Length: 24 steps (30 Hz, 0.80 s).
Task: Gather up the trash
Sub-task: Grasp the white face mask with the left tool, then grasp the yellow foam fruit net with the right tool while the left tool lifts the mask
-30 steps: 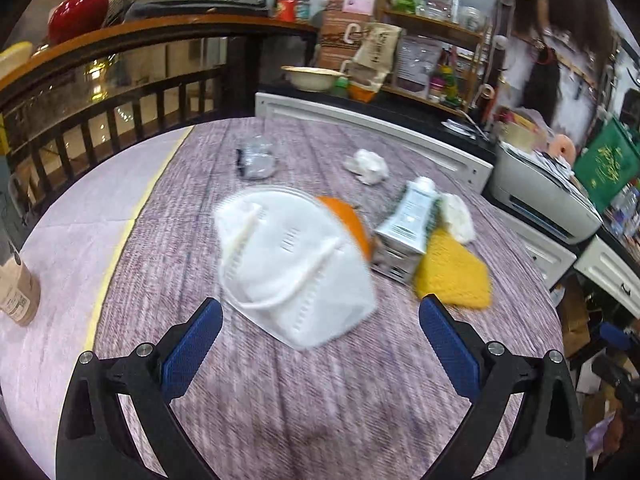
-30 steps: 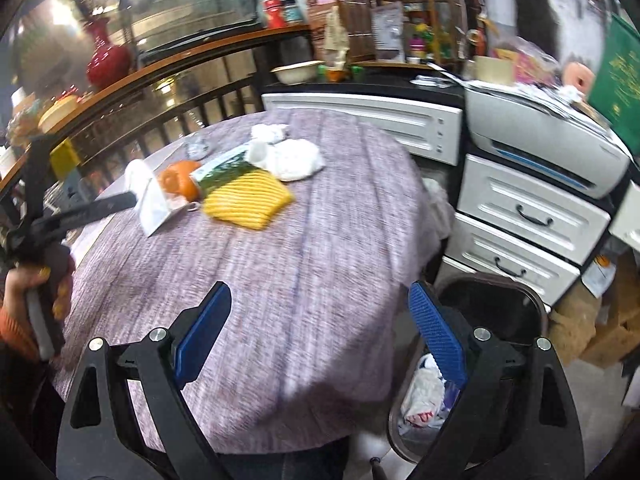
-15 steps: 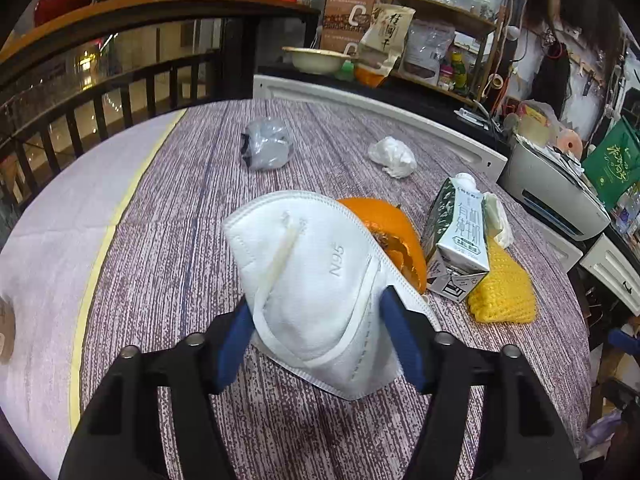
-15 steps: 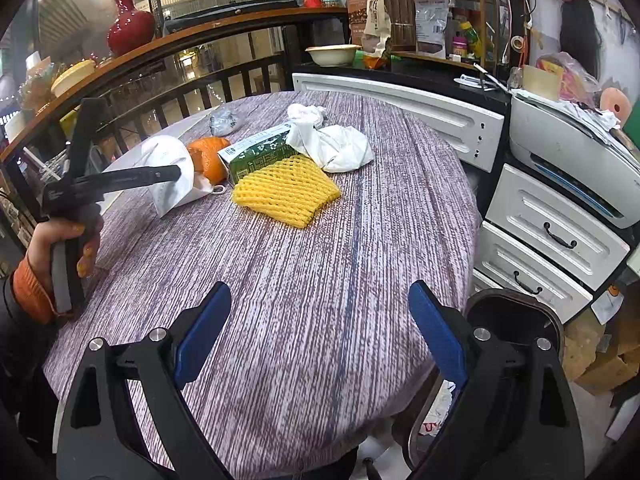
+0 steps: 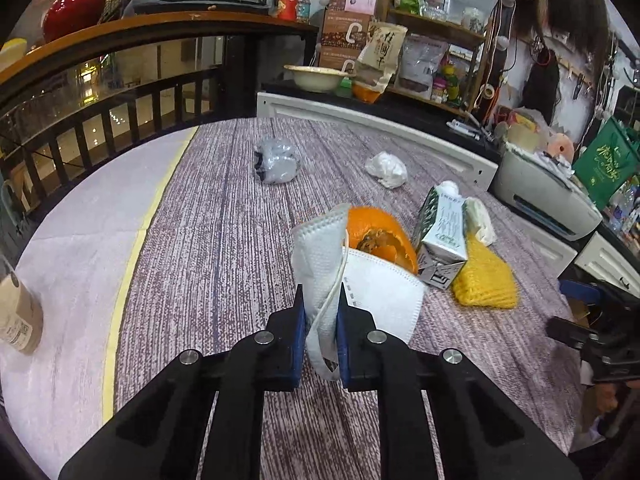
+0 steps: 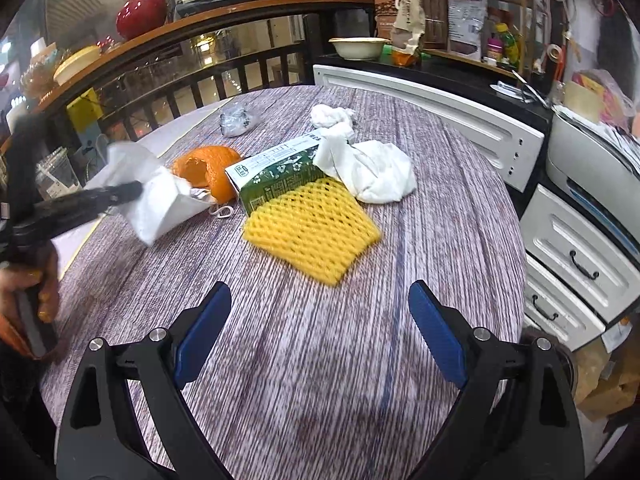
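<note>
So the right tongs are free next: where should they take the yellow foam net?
Probably the near, unobstructed edge of the yellow foam net, from the camera's side. It lies flat, its far edge against the green carton; the right tongs are open.

**Much of the scene lost to edges, blur and overlap**

The face mask covers part of the orange peel, while the milk carton conceals the near edge of the yellow foam net. A brown bottle is cropped at the left. The left gripper appears motion-blurred; shelf labels are perhaps too small to read.
</note>
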Each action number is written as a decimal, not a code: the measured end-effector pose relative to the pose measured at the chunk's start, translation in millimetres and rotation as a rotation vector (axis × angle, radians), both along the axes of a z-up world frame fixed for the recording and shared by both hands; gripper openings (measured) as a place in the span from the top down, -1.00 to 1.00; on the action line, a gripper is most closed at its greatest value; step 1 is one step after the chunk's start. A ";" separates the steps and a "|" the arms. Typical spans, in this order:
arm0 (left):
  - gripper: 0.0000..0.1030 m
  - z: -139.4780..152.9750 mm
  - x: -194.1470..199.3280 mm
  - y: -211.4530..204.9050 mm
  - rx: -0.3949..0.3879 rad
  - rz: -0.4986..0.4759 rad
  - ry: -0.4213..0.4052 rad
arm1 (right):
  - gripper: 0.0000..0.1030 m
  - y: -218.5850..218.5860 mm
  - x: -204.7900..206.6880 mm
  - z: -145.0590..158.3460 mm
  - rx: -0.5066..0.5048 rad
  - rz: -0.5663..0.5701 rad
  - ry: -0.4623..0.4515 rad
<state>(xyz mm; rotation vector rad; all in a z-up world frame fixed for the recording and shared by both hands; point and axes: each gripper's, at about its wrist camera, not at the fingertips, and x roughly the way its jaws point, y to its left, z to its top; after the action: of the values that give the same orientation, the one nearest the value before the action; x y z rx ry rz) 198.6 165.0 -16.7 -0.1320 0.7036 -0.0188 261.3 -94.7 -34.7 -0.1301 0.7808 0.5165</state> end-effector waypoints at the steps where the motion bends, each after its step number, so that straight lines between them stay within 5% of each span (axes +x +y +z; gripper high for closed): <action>1: 0.74 4.0 -3.5 1.2 -0.013 -0.005 -0.006 | -0.73 1.4 3.2 -1.6 -0.007 -0.001 0.001; 6: 0.75 22.1 -18.2 -0.3 -0.021 -0.037 -0.014 | -0.73 11.2 22.8 -11.5 -0.038 0.004 0.034; 12: 0.74 40.5 -33.7 -22.1 0.218 -0.078 -0.036 | -0.71 25.5 37.8 -14.8 -0.089 0.029 0.040; 18: 0.74 40.1 -40.7 -44.7 0.535 -0.164 -0.019 | -0.18 42.0 51.5 -26.1 -0.152 0.061 0.073; 21: 0.74 35.5 -44.7 -61.3 0.777 -0.189 -0.047 | 0.24 43.5 53.1 -27.2 -0.162 0.059 0.067; 22: 0.74 35.0 -46.0 -66.0 0.838 -0.198 -0.058 | 0.54 43.7 53.2 -27.0 -0.161 0.060 0.072; 24: 0.74 34.6 -49.7 -75.3 0.910 -0.219 -0.071 | 0.65 43.6 52.6 -26.6 -0.165 0.056 0.074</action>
<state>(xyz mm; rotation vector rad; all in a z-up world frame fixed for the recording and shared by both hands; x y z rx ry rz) 148.8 89.7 17.9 0.8136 0.5971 0.0866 313.9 -51.1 -61.3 -0.2872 0.8942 0.5121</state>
